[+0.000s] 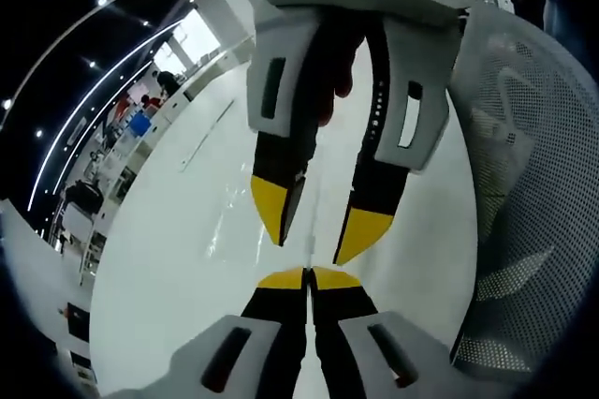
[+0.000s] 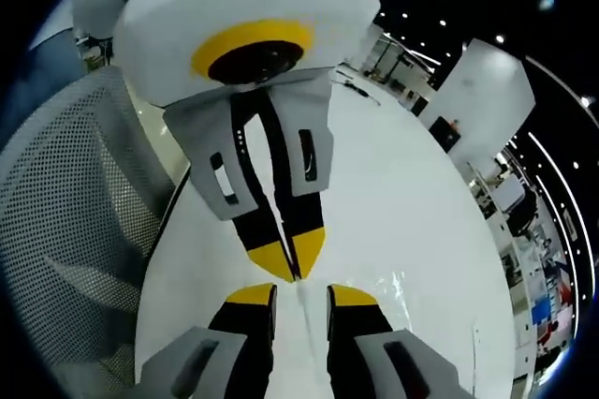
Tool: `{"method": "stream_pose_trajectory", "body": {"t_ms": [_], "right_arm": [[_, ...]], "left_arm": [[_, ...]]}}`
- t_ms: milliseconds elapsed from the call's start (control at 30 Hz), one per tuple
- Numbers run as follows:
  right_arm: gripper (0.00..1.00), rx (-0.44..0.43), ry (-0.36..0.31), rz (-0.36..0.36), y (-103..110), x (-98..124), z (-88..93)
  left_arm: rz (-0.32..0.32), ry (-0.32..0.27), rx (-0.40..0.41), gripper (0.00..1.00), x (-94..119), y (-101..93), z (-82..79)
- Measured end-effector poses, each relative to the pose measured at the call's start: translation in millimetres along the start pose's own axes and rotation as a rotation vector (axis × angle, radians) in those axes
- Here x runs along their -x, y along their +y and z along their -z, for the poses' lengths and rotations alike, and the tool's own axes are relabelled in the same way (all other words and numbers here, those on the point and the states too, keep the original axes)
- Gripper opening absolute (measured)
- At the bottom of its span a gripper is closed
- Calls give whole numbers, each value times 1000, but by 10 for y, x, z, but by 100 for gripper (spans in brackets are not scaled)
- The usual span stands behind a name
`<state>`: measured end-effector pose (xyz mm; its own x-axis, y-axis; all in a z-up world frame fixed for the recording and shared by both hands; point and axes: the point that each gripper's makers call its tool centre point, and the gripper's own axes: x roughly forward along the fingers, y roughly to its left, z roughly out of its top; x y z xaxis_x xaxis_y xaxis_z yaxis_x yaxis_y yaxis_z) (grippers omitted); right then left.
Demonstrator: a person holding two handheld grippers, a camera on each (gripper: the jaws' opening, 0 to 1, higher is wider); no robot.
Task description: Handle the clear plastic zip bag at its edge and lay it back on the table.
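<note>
White-grey gripper (image 1: 308, 279) shells, black fingers (image 1: 277, 284) (yellow tips), "XENSE" lettering

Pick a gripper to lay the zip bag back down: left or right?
Left, likely. The left gripper is shut, apparently pinching the zip bag at its edge; the right gripper faces it with jaws open, holding nothing.

White table (image 1: 187, 258) — yellow-tipped black fingers (image 1: 271, 200)

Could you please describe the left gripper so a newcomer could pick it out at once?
Over the long white table, beside a mesh chair, two grippers meet tip to tip. The left gripper enters the right gripper view from the top. Its yellow-tipped fingers are pressed together, while the right gripper holds its own apart.
</note>
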<state>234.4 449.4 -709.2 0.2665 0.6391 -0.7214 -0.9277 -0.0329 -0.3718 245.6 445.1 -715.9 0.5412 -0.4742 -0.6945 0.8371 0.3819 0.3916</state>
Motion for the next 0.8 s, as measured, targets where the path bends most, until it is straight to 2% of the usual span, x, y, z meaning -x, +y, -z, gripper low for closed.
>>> {"method": "stream_pose_trajectory", "body": {"t_ms": [300, 500, 800], "right_arm": [[11, 35, 16, -21, 45, -24, 4], [1, 48, 28, -11, 3, -32, 27], [0, 54, 34, -26, 33, -38, 21]], "left_arm": [[1, -3, -5, 0, 6, 11, -32], [11, 1, -12, 0, 1, -21, -24], [17, 8, -16, 0, 1, -34, -13]]}}
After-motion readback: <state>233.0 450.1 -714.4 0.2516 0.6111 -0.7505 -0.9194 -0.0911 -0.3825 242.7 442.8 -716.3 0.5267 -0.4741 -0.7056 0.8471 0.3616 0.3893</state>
